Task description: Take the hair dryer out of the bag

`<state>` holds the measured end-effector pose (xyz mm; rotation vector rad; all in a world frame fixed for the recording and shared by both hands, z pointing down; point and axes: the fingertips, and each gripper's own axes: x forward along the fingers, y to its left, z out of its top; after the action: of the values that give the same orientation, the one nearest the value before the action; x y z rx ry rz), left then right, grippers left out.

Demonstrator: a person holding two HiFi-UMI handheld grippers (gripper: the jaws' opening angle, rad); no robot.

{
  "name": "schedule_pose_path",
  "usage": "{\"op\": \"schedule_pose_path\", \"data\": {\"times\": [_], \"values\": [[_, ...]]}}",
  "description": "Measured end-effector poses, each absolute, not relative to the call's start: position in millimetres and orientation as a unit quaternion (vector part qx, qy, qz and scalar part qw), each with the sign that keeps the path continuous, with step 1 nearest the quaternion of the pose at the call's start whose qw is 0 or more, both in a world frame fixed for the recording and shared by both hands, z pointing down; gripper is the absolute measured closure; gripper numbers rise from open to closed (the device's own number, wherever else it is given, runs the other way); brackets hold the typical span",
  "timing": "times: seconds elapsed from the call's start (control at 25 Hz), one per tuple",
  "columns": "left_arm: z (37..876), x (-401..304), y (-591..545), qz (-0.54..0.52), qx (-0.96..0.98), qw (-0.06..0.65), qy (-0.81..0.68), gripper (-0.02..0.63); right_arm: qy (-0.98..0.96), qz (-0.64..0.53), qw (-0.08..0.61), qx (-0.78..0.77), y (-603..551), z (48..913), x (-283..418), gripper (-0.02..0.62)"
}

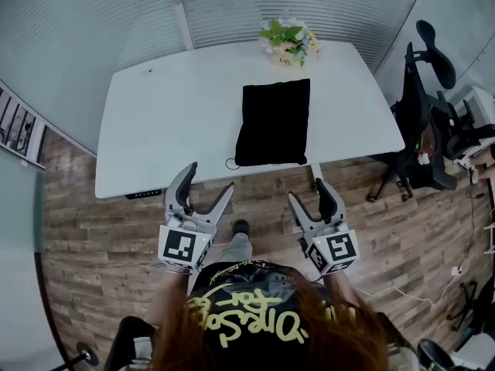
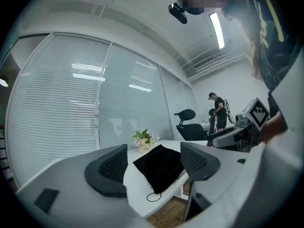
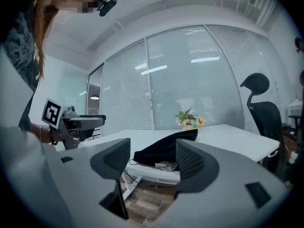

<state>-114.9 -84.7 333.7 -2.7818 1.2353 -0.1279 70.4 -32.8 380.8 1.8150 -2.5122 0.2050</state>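
Observation:
A black cloth drawstring bag [image 1: 273, 122] lies flat on the white table [image 1: 178, 122], near its front edge, with its cord looped at the near left corner. The hair dryer is hidden; only a bit of pale material shows at the bag's mouth in the right gripper view. Short of the table, over the wood floor, my left gripper [image 1: 207, 190] is open and empty. My right gripper [image 1: 308, 192] is also open and empty, just in front of the bag's near edge. The bag [image 2: 160, 166] shows between the left jaws, and the bag [image 3: 161, 150] sits ahead of the right jaws.
A small pot of flowers [image 1: 290, 43] stands at the table's far edge behind the bag. Black office chairs [image 1: 421, 122] stand to the right of the table. A person [image 2: 218, 113] stands in the background. Glass walls with blinds close the room.

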Motion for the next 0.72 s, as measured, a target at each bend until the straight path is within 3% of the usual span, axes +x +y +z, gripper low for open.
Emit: {"op": "schedule_pose_path", "data": {"times": [0.72], "values": [[336.5, -105.3, -205.6, -0.047, -0.935, 0.038, 0.349, 0.264, -0.781, 0.052, 0.027, 0.622, -138.3, 371.6, 65.0, 0.313]]}}
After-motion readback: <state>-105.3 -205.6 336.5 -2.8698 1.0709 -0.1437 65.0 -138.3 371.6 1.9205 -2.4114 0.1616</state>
